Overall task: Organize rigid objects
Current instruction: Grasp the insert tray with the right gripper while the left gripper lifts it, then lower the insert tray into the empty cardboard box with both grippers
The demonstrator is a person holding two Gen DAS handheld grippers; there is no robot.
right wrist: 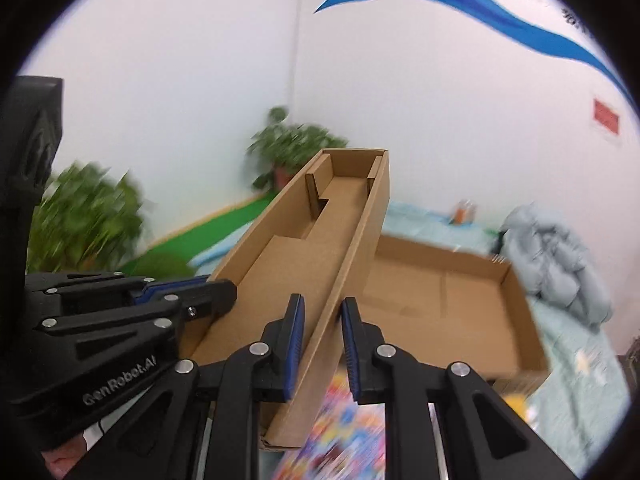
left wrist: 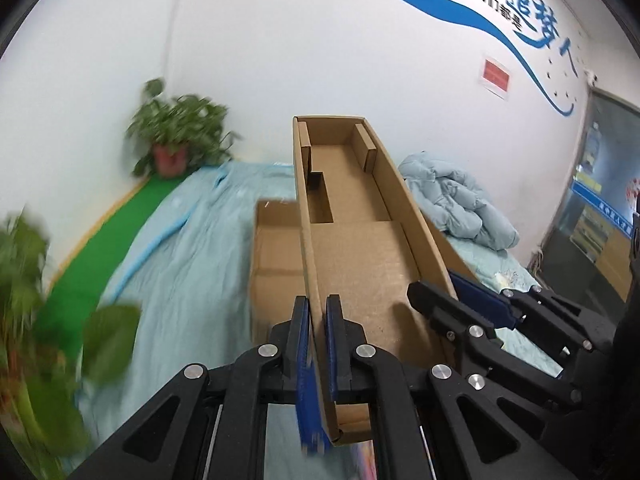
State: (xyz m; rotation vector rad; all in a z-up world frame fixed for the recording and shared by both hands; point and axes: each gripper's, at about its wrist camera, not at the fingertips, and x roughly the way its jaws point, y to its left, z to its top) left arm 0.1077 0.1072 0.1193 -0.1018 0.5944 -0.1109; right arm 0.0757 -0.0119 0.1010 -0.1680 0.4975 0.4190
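Pale blue bedding [left wrist: 192, 240] covers the one bed that fills the lower scene, with a single crumpled blue quilt [left wrist: 452, 204] heaped at its far right and a green strip [left wrist: 100, 248] running along the white wall [left wrist: 320, 60] beside it. Two potted plants show: one in the corner [left wrist: 176, 136], one blurred close on the left [left wrist: 24, 280]. Two cardboard pieces are in view. The wider, shallow cardboard tray [right wrist: 452, 300] lies open on the bedding, low and to the right in the right wrist view. The long cardboard box [left wrist: 352, 248] is held above it, clear of the bedding, its open top facing up; its long axis runs straight away from both cameras toward the wall, the far end tilted upward. Inside it two small upright cardboard tabs stand near the far end, one against each side wall. Two grippers carry it at the near end. The left gripper [left wrist: 318, 308] is clamped tight on the box's left side wall, one pad inside the box and one outside. The right gripper [right wrist: 322, 312] grips the right side wall the same way, the wall running between its fingers, its jaws nearly together on the cardboard. A blurred, many-coloured sheet [right wrist: 340, 432] lies beneath the near end.
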